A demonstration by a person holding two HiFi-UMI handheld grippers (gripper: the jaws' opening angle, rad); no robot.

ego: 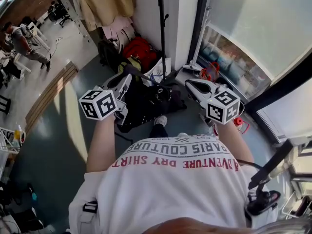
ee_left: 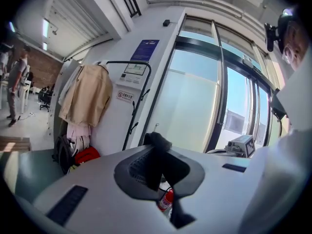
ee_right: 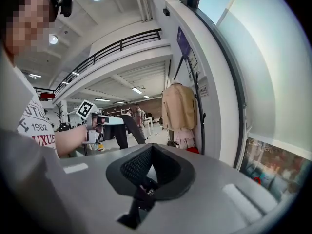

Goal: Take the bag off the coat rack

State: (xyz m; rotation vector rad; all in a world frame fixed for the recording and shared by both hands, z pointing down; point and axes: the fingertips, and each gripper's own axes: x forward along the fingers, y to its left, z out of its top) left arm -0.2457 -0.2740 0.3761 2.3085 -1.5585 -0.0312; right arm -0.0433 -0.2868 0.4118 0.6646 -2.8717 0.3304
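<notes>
A black bag (ego: 146, 104) hangs between my two grippers in front of the person's legs, clear of the black coat rack pole (ego: 162, 33). My left gripper (ego: 129, 74) is shut on a black bag strap (ee_left: 155, 155) that fills its jaws. My right gripper (ego: 188, 85) is shut on another black strap with a small buckle (ee_right: 145, 191). In the right gripper view the left gripper (ee_right: 105, 121) is at the left, with the strap (ee_right: 124, 130) trailing from it. The coat rack (ee_left: 132, 116) stands against the white wall behind.
A beige coat (ee_left: 87, 99) hangs at the wall, with a red bag (ego: 139, 50) and other bags on the floor beneath. A red fire extinguisher (ee_left: 165, 200) stands by the glass wall (ego: 243, 43). People stand far off at the left (ego: 22, 43).
</notes>
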